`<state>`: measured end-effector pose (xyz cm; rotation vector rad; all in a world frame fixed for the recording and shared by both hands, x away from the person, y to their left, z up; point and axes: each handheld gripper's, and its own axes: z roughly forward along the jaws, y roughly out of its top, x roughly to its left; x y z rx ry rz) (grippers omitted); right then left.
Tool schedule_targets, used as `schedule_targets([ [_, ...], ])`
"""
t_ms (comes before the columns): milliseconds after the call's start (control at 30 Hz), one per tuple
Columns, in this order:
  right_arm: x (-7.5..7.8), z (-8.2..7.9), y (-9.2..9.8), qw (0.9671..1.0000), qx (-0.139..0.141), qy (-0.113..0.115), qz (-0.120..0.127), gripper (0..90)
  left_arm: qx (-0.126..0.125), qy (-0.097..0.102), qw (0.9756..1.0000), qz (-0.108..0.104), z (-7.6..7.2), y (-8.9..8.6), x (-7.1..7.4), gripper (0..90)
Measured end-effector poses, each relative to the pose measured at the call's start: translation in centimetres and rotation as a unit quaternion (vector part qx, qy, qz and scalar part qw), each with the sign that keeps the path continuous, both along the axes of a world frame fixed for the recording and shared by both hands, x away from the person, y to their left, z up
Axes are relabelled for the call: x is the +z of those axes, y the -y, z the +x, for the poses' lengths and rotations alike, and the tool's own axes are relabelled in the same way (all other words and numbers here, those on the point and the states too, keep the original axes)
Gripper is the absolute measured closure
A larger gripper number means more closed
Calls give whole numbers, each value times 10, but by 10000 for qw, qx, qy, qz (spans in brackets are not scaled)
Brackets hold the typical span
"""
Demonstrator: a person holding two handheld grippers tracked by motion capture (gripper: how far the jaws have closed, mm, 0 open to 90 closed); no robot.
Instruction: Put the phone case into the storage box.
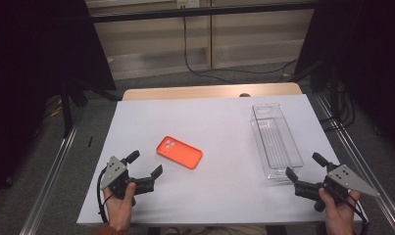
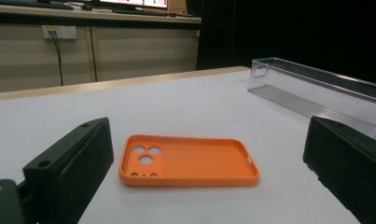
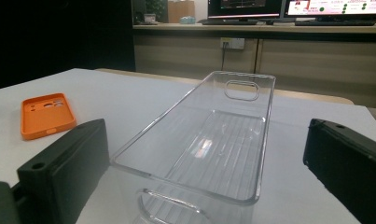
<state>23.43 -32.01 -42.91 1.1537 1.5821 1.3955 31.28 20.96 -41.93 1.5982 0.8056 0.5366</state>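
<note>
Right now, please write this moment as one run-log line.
left gripper: open | right gripper: open | orange phone case: untouched | clear plastic bin: empty

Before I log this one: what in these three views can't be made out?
- Left gripper: in its own view the bottom edge cuts off both jaws.
- Clear bin: in the right gripper view the bottom edge cuts off its near end, handle included.
- Phone case: in the right gripper view its camera holes are too small to count.
- Monitors: screen text is too small to read.

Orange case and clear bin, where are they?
Orange case (image 1: 179, 152), high view, its flat middle.
Clear bin (image 3: 209, 144), right gripper view, its ribbed floor.
</note>
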Motion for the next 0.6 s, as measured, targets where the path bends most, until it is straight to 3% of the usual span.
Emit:
schedule_targets([
  [600,0,1,0,10000,9,-2,-5,0,-60,112,9999,41,16,24,4,16],
])
